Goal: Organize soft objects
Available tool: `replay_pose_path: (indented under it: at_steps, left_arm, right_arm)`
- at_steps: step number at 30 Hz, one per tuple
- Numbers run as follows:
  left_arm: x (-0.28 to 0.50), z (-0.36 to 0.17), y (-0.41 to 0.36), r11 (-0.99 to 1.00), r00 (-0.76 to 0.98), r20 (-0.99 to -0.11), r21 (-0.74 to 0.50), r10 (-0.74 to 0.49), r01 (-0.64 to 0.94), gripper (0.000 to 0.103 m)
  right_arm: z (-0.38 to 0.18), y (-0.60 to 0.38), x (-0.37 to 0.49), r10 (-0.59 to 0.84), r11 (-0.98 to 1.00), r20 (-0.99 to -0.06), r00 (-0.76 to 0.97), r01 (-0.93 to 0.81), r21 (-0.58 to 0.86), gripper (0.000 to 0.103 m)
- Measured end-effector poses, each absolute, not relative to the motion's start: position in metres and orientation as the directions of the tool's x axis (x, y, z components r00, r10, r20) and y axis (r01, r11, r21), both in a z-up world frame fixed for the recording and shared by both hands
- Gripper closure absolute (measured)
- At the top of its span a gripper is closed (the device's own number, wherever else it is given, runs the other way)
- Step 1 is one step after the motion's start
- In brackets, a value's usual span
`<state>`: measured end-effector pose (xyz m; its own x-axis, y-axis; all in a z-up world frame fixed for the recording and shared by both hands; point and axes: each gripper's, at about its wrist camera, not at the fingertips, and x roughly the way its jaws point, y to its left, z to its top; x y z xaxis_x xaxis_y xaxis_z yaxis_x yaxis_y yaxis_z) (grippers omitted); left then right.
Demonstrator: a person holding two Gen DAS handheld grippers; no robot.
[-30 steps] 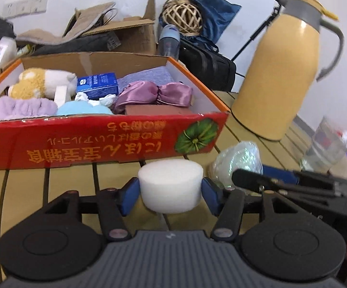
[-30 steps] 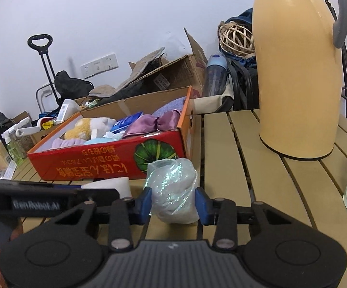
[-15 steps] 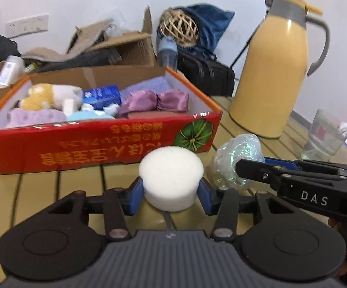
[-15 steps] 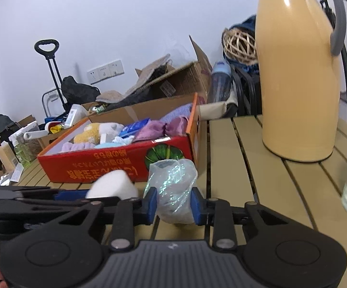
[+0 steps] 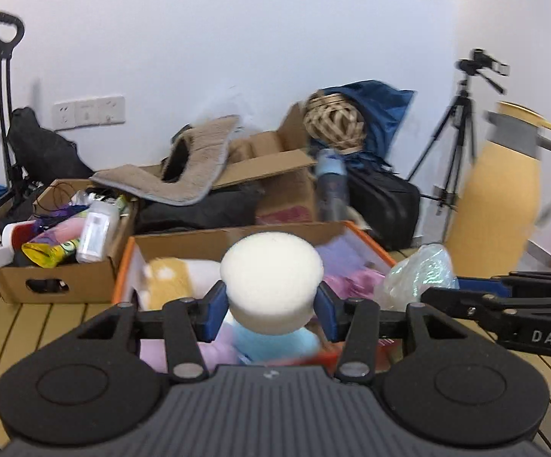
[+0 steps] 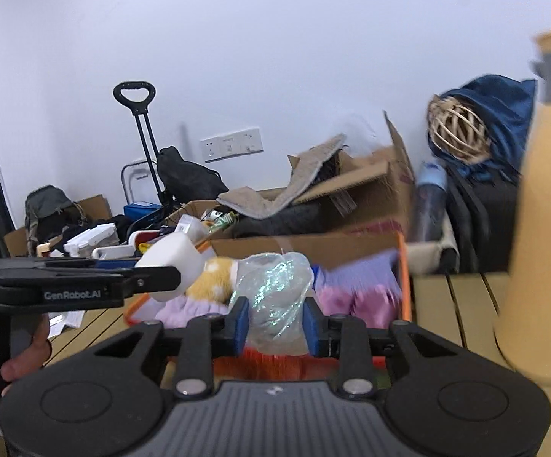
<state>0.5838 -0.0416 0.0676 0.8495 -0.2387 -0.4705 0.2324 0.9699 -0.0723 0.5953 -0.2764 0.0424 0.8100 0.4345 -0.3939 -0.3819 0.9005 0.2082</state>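
My left gripper [image 5: 271, 314] is shut on a white round sponge [image 5: 271, 276] and holds it in the air over the near part of the red-and-orange cardboard box [image 5: 366, 242]. My right gripper [image 6: 275, 321] is shut on a crumpled iridescent plastic bag [image 6: 275, 291], also lifted, just before the box's near wall [image 6: 275, 367]. Inside the box [image 6: 404, 285] lie a yellow-and-white plush toy [image 5: 168, 280], purple cloths [image 6: 355, 299] and a light blue soft thing [image 5: 275, 339]. Each gripper shows in the other's view: the right gripper [image 5: 503, 304], the left gripper [image 6: 85, 285].
A tall yellow thermos jug [image 5: 500, 205] stands on the slatted wooden table [image 6: 462, 312] right of the box. Behind are open cardboard boxes [image 5: 58, 274] with bottles, a wicker ball [image 5: 334, 122], a black bag, a tripod [image 5: 458, 133] and a trolley handle [image 6: 134, 95].
Both grippers have risen from the table with their loads. The sponge and the bag, first on the slats before the box, now hang above its near wall; the box sits lower in view.
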Motion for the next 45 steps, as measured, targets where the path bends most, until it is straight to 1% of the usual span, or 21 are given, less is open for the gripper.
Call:
replay_pose_path:
  at_steps: [2,5,6,7,12,13,15,17,18,20,21,23,28,32,36,38,42,44,45]
  left_arm:
    - [0.612,0.066,-0.032,0.973,0.838,-0.497,-0.082,-0.227,0.215,0.054]
    - [0.651,0.056,-0.02,0.986,0.826,-0.541,-0.049,-0.16,0.159,0.054]
    - [0.662,0.05,-0.017,0.99,0.823,-0.553,-0.035,-0.133,0.136,0.054]
    - [0.674,0.044,-0.015,0.991,0.812,-0.572,-0.025,-0.121,0.13,0.054]
    - [0.707,0.009,-0.024,0.99,0.764,-0.639,0.032,-0.088,0.141,0.053]
    - [0.71,0.002,-0.026,0.989,0.75,-0.655,0.035,-0.087,0.145,0.052]
    - [0.711,-0.004,-0.029,0.989,0.752,-0.654,0.036,-0.085,0.143,0.048]
    - [0.712,-0.005,-0.025,0.989,0.748,-0.653,-0.013,-0.118,0.144,0.035]
    - [0.712,-0.004,-0.022,0.987,0.742,-0.654,-0.047,-0.149,0.157,0.032]
    - [0.71,-0.001,-0.018,0.984,0.732,-0.659,-0.073,-0.171,0.164,0.029]
    - [0.71,0.001,-0.016,0.983,0.733,-0.657,-0.082,-0.176,0.162,0.029]
    - [0.708,0.008,-0.012,0.985,0.741,-0.65,-0.087,-0.168,0.147,0.029]
    - [0.69,0.039,-0.003,0.987,0.772,-0.616,-0.085,-0.157,0.133,0.028]
    - [0.662,0.067,0.005,0.99,0.804,-0.58,-0.054,-0.135,0.127,0.024]
    - [0.628,0.088,0.022,0.994,0.824,-0.557,-0.027,-0.1,0.103,0.022]
    - [0.613,0.098,0.031,0.996,0.832,-0.548,-0.035,-0.088,0.082,0.022]
    - [0.572,0.116,0.038,0.995,0.857,-0.506,-0.047,-0.099,0.087,0.021]
    - [0.55,0.122,0.038,0.995,0.867,-0.489,-0.05,-0.098,0.084,0.02]
    - [0.538,0.124,0.037,0.996,0.872,-0.48,-0.052,-0.094,0.079,0.02]
  right_arm:
    - [0.047,-0.268,0.624,0.447,0.894,-0.417,0.792,-0.386,0.226,0.074]
    - [0.046,-0.256,0.667,0.437,0.899,-0.45,0.779,-0.366,0.24,0.074]
    - [0.044,-0.251,0.678,0.425,0.905,-0.458,0.78,-0.356,0.232,0.07]
    - [0.041,-0.246,0.689,0.41,0.912,-0.466,0.784,-0.343,0.224,0.069]
    - [0.016,-0.223,0.729,0.359,0.933,-0.533,0.766,-0.305,0.19,0.069]
    - [0.011,-0.218,0.733,0.344,0.938,-0.544,0.765,-0.301,0.17,0.069]
    - [0.002,-0.208,0.736,0.322,0.944,-0.568,0.758,-0.305,0.127,0.068]
    - [-0.003,-0.203,0.736,0.312,0.944,-0.578,0.754,-0.314,0.099,0.06]
    - [-0.005,-0.202,0.735,0.317,0.941,-0.583,0.748,-0.323,0.096,0.054]
    - [-0.003,-0.203,0.73,0.333,0.935,-0.575,0.748,-0.339,0.1,0.048]
    - [0.0,-0.204,0.729,0.333,0.935,-0.571,0.751,-0.34,0.099,0.044]
    - [0.008,-0.208,0.725,0.331,0.938,-0.554,0.764,-0.332,0.102,0.04]
    - [0.04,-0.218,0.708,0.323,0.942,-0.516,0.794,-0.322,0.094,0.039]
    - [0.065,-0.234,0.687,0.303,0.949,-0.492,0.816,-0.306,0.076,0.036]
    - [0.087,-0.257,0.658,0.239,0.966,-0.48,0.844,-0.255,0.032,0.035]
    - [0.095,-0.268,0.644,0.209,0.974,-0.48,0.852,-0.226,0.023,0.035]
    - [0.107,-0.278,0.61,0.199,0.977,-0.475,0.857,-0.211,0.029,0.035]
    - [0.113,-0.279,0.59,0.196,0.978,-0.463,0.864,-0.208,0.026,0.033]
    - [0.115,-0.279,0.58,0.195,0.978,-0.456,0.868,-0.206,0.027,0.029]
